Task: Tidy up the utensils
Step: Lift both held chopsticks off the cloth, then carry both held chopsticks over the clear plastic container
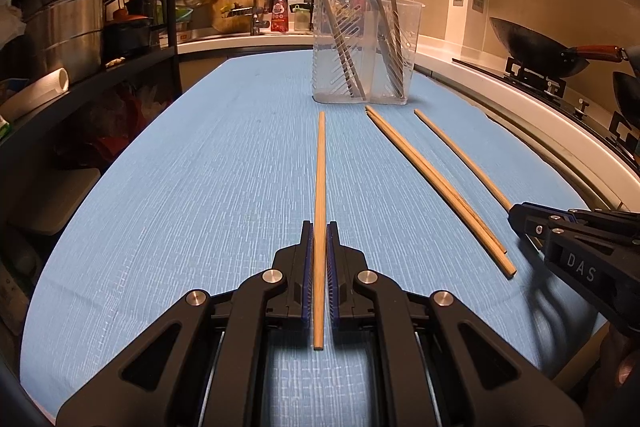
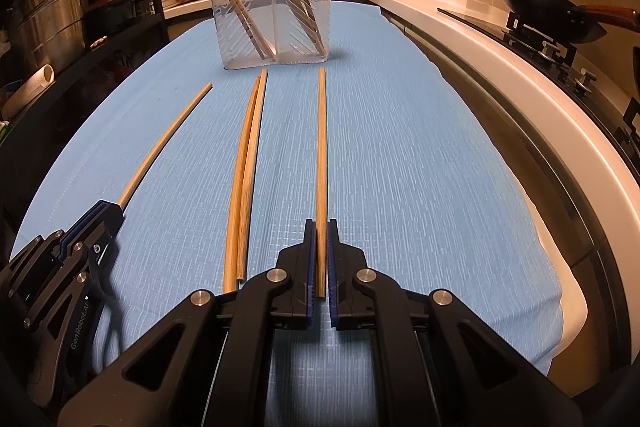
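left chopstick [image 1: 320, 211]: pinched in my left gripper [image 1: 319, 239], fingers pressed on its near end, long axis straight ahead toward the holder.
right chopstick [image 2: 321, 163]: same story, my right gripper [image 2: 321, 239] pinching its near end, tip aimed past the holder's right side.
loose pair [image 2: 248, 179]: flat on the bench [image 2: 400, 147], lying between my two gripped sticks, unheld.
holder [image 2: 276, 3]: clear, divided, upright dead ahead at the far end, chopsticks already leaning inside.
nearer hand: I judge it about even; right stick's tip looks closer.
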The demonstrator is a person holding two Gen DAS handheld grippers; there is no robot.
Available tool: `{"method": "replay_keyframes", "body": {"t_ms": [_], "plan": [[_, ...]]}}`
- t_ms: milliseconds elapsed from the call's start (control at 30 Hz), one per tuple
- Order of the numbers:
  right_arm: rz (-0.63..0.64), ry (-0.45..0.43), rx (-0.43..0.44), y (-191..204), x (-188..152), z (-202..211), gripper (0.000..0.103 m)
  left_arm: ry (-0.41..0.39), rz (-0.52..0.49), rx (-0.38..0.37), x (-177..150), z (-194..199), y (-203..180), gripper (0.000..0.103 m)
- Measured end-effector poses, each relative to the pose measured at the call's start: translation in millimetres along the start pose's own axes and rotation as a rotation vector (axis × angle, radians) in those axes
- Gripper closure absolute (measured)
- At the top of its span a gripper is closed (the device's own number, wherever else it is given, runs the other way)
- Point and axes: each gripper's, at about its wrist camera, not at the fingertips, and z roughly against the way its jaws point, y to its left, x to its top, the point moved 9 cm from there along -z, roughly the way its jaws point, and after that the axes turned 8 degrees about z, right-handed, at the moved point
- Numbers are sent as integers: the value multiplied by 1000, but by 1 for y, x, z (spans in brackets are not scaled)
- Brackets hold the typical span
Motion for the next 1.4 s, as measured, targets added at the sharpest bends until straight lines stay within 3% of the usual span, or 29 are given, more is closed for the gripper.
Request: {"method": "replay_keyframes", "body": {"t_ms": [333,767,1133,1400], "plan": [[-24,1,8,-3,1,2,98,2,-2,-11,5,1,-3,97],[-5,-128,-22,-14,29,54,98,-156,-90,-53,44,57,-22,97],[0,-237,-8,-29,75,113,98,-205,-49,-89,100,87,-19,97],[-9,-288,-4,-41,117,137,98,-170,-39,-110,148,90,-21,97]]}}
